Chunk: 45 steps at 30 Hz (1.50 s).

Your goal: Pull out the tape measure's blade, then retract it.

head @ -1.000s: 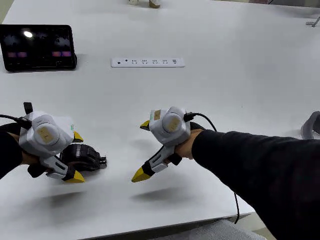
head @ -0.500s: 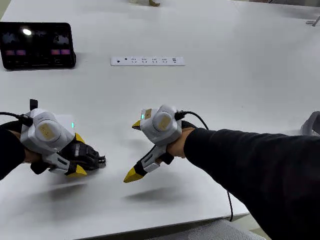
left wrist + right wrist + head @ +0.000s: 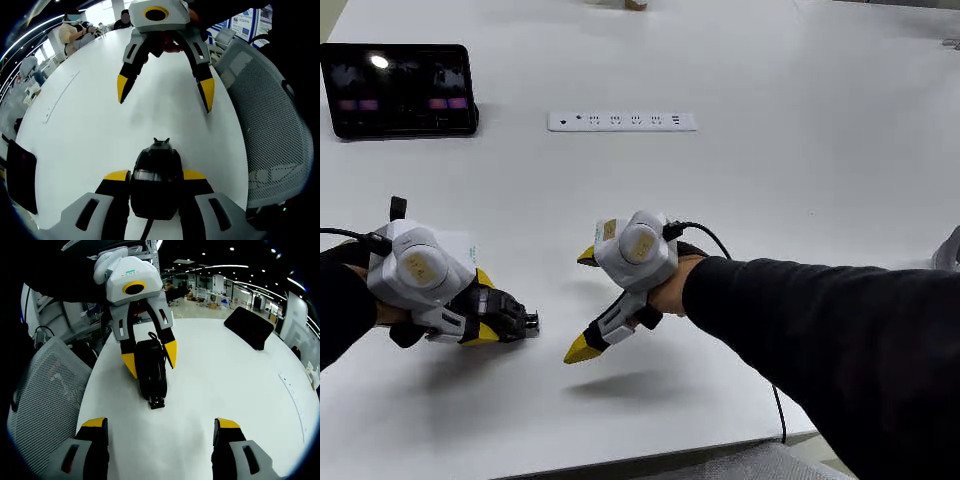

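A black tape measure (image 3: 500,312) lies on the white table (image 3: 770,150) at the front left, its blade hook pointing right. My left gripper (image 3: 482,308) is shut on the tape measure (image 3: 156,175), its yellow tips pressed against both sides of the case. Facing it from the right, my right gripper (image 3: 584,302) stands open a short way off, with nothing between its fingers. In the right gripper view the tape measure (image 3: 151,370) shows ahead between the left gripper's yellow tips, and the right gripper (image 3: 160,424) is wide apart at the bottom.
A dark tablet (image 3: 400,88) rests at the back left. A white power strip (image 3: 622,121) lies at the back centre. A grey mesh chair (image 3: 270,135) stands beside the table's front edge.
My left gripper has closed onto the tape measure. My right gripper has shifted left, closer to the tape measure's hook end.
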Each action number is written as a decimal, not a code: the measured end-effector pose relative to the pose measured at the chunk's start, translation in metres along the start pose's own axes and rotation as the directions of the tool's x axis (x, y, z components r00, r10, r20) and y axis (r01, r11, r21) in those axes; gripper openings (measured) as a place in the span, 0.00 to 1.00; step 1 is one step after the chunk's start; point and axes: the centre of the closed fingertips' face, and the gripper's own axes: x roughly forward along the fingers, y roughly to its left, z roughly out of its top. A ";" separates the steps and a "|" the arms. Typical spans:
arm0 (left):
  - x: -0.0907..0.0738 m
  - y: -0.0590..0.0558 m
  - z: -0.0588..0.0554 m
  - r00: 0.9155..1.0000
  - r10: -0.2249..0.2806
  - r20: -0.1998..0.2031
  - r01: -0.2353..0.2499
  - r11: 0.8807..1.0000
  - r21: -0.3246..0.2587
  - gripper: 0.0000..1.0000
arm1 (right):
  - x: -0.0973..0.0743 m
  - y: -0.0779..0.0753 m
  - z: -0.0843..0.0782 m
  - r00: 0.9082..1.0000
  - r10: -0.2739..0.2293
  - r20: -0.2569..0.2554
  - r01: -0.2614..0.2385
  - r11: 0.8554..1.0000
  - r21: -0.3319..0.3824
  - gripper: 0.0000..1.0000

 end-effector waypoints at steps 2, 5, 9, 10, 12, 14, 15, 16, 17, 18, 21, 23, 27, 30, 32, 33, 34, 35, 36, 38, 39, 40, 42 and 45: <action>0.000 0.000 0.000 1.000 -0.003 -0.002 0.003 1.000 -0.005 0.32 | 0.005 0.000 0.001 1.000 0.003 -0.001 -0.003 1.000 -0.001 0.84; 0.000 0.000 -0.001 1.000 0.000 -0.003 0.000 1.000 -0.008 0.32 | 0.010 0.002 0.002 1.000 0.012 -0.001 -0.012 1.000 -0.010 0.79; 0.000 0.000 -0.001 1.000 0.009 -0.010 -0.009 1.000 -0.010 0.32 | 0.018 0.004 0.003 1.000 0.031 -0.003 -0.031 0.999 -0.009 0.61; 0.000 0.000 -0.001 1.000 0.012 -0.010 -0.012 1.000 -0.010 0.32 | 0.019 0.004 0.004 0.999 0.033 -0.003 -0.033 0.999 -0.012 0.57; 0.001 0.000 -0.001 1.000 0.018 -0.009 -0.018 1.000 -0.010 0.32 | 0.022 0.005 0.006 0.999 0.033 -0.003 -0.033 0.999 -0.026 0.52; 0.001 0.001 -0.002 1.000 0.023 -0.009 -0.023 1.000 -0.009 0.32 | 0.025 0.005 0.007 0.999 0.034 -0.007 -0.034 0.999 -0.040 0.49; 0.001 0.001 -0.002 1.000 0.025 -0.009 -0.025 1.000 -0.009 0.32 | 0.026 0.005 0.007 0.999 0.034 -0.007 -0.034 0.998 -0.044 0.49; 0.001 0.001 -0.002 1.000 0.027 -0.007 -0.027 1.000 -0.011 0.32 | 0.027 0.005 0.008 0.999 0.036 -0.009 -0.036 0.998 -0.047 0.47; 0.002 0.001 -0.002 1.000 0.027 -0.006 -0.027 1.000 -0.012 0.32 | 0.028 0.005 0.008 0.999 0.036 -0.010 -0.036 0.998 -0.048 0.46; 0.001 0.001 -0.002 1.000 0.029 -0.004 -0.029 0.999 -0.014 0.32 | 0.029 0.004 0.008 0.999 0.036 -0.011 -0.037 0.998 -0.053 0.45; 0.001 0.001 -0.002 1.000 0.031 0.001 -0.031 0.999 -0.016 0.32 | 0.031 0.005 0.009 0.999 0.041 -0.011 -0.042 0.997 -0.062 0.38; 0.001 0.001 -0.002 1.000 0.030 0.002 -0.030 0.999 -0.018 0.32 | 0.033 0.005 0.010 0.999 0.043 -0.014 -0.044 0.997 -0.066 0.37; 0.001 0.001 -0.001 1.000 0.027 0.002 -0.027 0.999 -0.019 0.32 | 0.038 0.005 0.009 0.999 0.040 -0.024 -0.042 0.996 -0.073 0.33; 0.001 0.001 -0.001 1.000 0.026 0.004 -0.026 0.999 -0.019 0.32 | 0.043 0.006 0.009 0.999 0.039 -0.027 -0.041 0.996 -0.077 0.28; 0.001 0.001 -0.001 1.000 0.025 0.004 -0.025 0.999 -0.020 0.32 | 0.047 -0.007 0.009 0.998 -0.057 -0.039 0.053 0.992 -0.113 0.19; 0.001 0.001 -0.001 1.000 0.026 0.005 -0.026 0.999 -0.021 0.32 | 0.051 0.004 0.010 0.999 -0.001 -0.033 -0.003 0.994 -0.106 0.20; 0.001 0.001 -0.001 1.000 0.026 0.005 -0.026 0.999 -0.021 0.32 | 0.052 0.004 0.011 1.000 -0.006 -0.024 0.003 0.994 -0.105 0.17; 0.001 0.001 -0.001 1.000 0.026 0.006 -0.026 0.999 -0.021 0.32 | 0.053 0.005 0.013 1.000 -0.001 -0.022 -0.001 0.994 -0.106 0.16; 0.001 0.001 -0.001 1.000 0.026 0.006 -0.026 0.999 -0.021 0.32 | 0.054 0.004 0.013 1.000 -0.005 -0.022 0.003 0.994 -0.105 0.16; 0.001 0.002 -0.001 1.000 0.025 0.007 -0.025 0.999 -0.021 0.32 | 0.054 0.003 0.014 1.000 -0.002 -0.023 0.000 0.994 -0.113 0.16; 0.001 0.002 -0.001 1.000 0.025 0.008 -0.024 0.999 -0.021 0.32 | 0.054 0.004 0.014 1.000 0.003 -0.021 -0.005 0.994 -0.114 0.15; 0.001 0.002 -0.001 1.000 0.024 0.009 -0.024 1.000 -0.020 0.32 | 0.055 0.005 0.014 1.000 0.005 -0.023 -0.008 0.993 -0.120 0.15; 0.002 0.003 -0.002 1.000 0.024 0.010 -0.024 1.000 -0.021 0.32 | 0.056 0.008 0.013 0.999 0.018 -0.030 -0.021 0.992 -0.128 0.13; 0.002 0.003 -0.002 1.000 0.025 0.011 -0.024 1.000 -0.019 0.32 | 0.055 0.007 0.012 0.999 0.019 -0.026 -0.022 0.990 -0.140 0.13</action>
